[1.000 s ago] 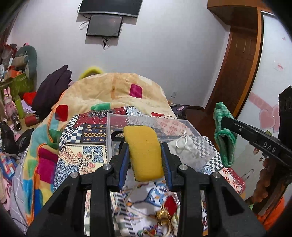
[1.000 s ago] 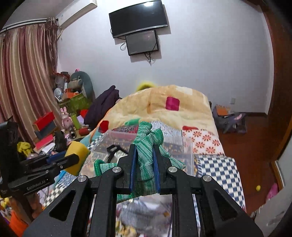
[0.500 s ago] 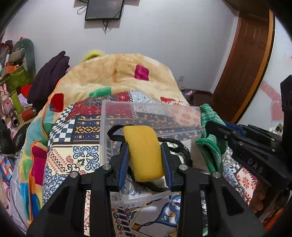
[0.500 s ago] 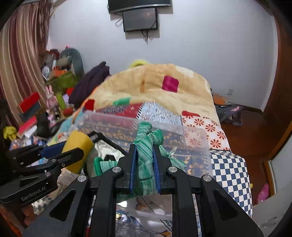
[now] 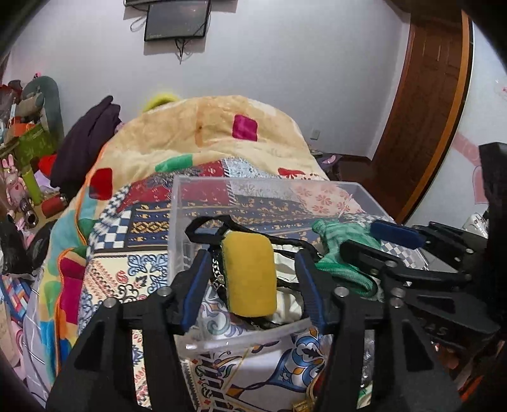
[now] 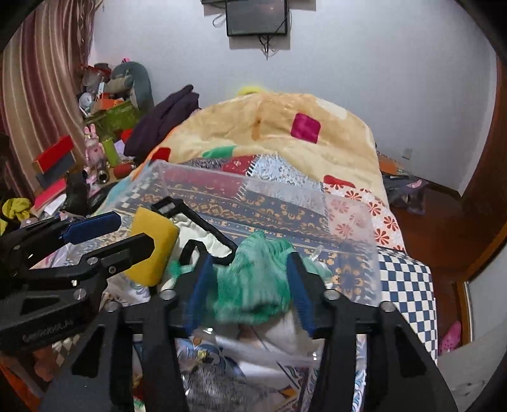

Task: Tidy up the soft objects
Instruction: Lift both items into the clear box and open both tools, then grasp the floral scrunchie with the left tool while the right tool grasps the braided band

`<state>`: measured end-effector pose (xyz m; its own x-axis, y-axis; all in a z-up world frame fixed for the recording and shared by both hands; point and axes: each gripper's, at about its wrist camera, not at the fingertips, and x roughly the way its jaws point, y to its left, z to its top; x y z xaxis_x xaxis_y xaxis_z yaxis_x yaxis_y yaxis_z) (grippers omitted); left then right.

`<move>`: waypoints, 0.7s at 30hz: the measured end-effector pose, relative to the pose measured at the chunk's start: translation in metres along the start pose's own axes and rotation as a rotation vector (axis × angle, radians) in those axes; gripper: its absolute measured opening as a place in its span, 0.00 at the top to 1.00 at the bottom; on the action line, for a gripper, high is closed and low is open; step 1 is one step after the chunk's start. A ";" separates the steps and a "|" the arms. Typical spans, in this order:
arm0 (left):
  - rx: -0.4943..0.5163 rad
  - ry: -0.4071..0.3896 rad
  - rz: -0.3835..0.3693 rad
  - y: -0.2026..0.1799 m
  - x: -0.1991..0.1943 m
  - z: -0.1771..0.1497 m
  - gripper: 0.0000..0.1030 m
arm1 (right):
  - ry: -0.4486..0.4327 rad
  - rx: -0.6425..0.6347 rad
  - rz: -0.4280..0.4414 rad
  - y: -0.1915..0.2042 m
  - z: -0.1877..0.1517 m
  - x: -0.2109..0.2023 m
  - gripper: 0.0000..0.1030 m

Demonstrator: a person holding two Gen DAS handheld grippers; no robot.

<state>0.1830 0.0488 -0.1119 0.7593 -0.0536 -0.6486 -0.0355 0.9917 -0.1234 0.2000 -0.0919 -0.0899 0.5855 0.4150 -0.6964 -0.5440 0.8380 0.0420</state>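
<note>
A clear plastic bin point(image 5: 202, 190) point(image 6: 348, 206) sits on the patterned bedspread. My left gripper point(image 5: 250, 279) is open over the bin, its fingers apart from the yellow sponge point(image 5: 248, 275) that lies between them inside the bin, on a black strap and white cloth. The sponge also shows in the right wrist view point(image 6: 153, 244). My right gripper point(image 6: 248, 282) is open, with the green knitted cloth point(image 6: 253, 282) loose and blurred between its spread fingers in the bin. The cloth also shows in the left wrist view point(image 5: 342, 250), beside the right gripper point(image 5: 367, 241).
A beige blanket point(image 5: 206, 133) is heaped at the far end of the bed. Cluttered shelves with toys and boxes point(image 6: 95, 126) stand at the left. A wooden door point(image 5: 427, 111) is at the right. A screen point(image 5: 176, 20) hangs on the wall.
Both grippers moved down over the bin and opened. The yellow sponge and the green cloth are let go and now sit in the bin.
</note>
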 end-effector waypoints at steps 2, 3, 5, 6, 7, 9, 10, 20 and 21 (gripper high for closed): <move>0.010 -0.019 0.007 -0.001 -0.009 0.000 0.42 | -0.032 -0.001 0.002 -0.001 -0.001 -0.015 0.46; 0.013 -0.025 0.006 -0.002 -0.013 0.001 0.41 | -0.051 0.000 0.003 -0.001 -0.002 -0.024 0.41; 0.022 -0.044 0.002 -0.004 -0.024 0.000 0.37 | -0.090 0.007 0.005 -0.003 -0.002 -0.039 0.31; 0.028 -0.057 -0.001 -0.005 -0.031 0.000 0.33 | -0.111 0.010 0.003 -0.004 -0.003 -0.047 0.26; 0.034 -0.067 -0.004 -0.007 -0.038 -0.001 0.28 | -0.128 0.012 0.000 -0.005 -0.003 -0.055 0.21; 0.042 -0.083 -0.012 -0.010 -0.047 -0.002 0.20 | -0.158 0.016 -0.003 -0.006 -0.004 -0.069 0.20; 0.046 -0.094 -0.018 -0.013 -0.054 -0.003 0.14 | -0.172 0.020 -0.001 -0.008 -0.005 -0.076 0.19; 0.088 -0.093 -0.072 -0.041 -0.083 -0.030 0.03 | -0.177 -0.008 -0.074 -0.012 -0.040 -0.107 0.01; 0.088 -0.084 -0.077 -0.043 -0.083 -0.033 0.03 | -0.164 -0.008 -0.077 -0.013 -0.045 -0.106 0.01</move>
<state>0.1004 0.0063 -0.0778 0.8095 -0.1232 -0.5740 0.0789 0.9917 -0.1015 0.1177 -0.1627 -0.0487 0.7151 0.4026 -0.5715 -0.4985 0.8668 -0.0131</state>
